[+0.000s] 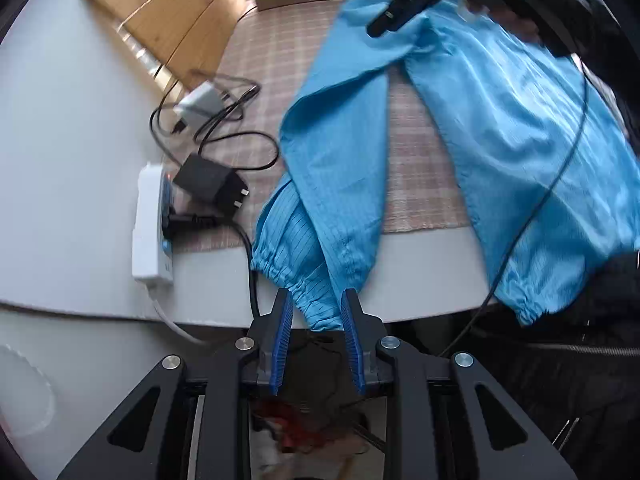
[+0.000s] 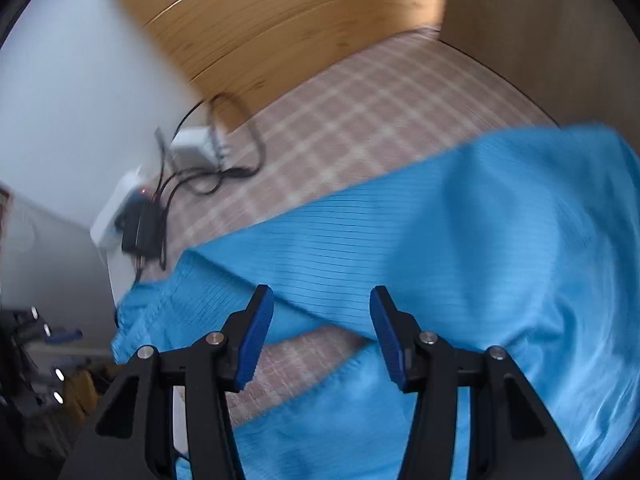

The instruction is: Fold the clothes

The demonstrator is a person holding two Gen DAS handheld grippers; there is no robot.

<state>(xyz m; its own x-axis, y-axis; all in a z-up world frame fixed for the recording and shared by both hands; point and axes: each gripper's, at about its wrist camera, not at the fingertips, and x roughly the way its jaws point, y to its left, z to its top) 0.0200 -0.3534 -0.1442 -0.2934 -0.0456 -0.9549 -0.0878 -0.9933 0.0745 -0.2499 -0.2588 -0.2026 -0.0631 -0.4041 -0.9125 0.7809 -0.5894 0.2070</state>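
- Right now the blue garment (image 1: 344, 148) sprawls over the checked cloth (image 1: 272, 60), one sleeve trailing off the front edge of the table (image 1: 72, 128).
- Left gripper (image 1: 316, 304): jaws partly apart, gathered cuff (image 1: 316, 300) sitting between the pads; a real pinch can't be confirmed.
- Right gripper (image 2: 322, 312): jaws open, hovering over the garment's fold, clamping nothing.
- Chargers (image 1: 212, 184) and a power strip (image 1: 150, 228) lie left of the garment.

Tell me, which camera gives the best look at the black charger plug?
The left wrist view: the black charger plug is sharp there, prongs visible, lying beside the white power strip. The right wrist view shows it only small and motion-blurred.
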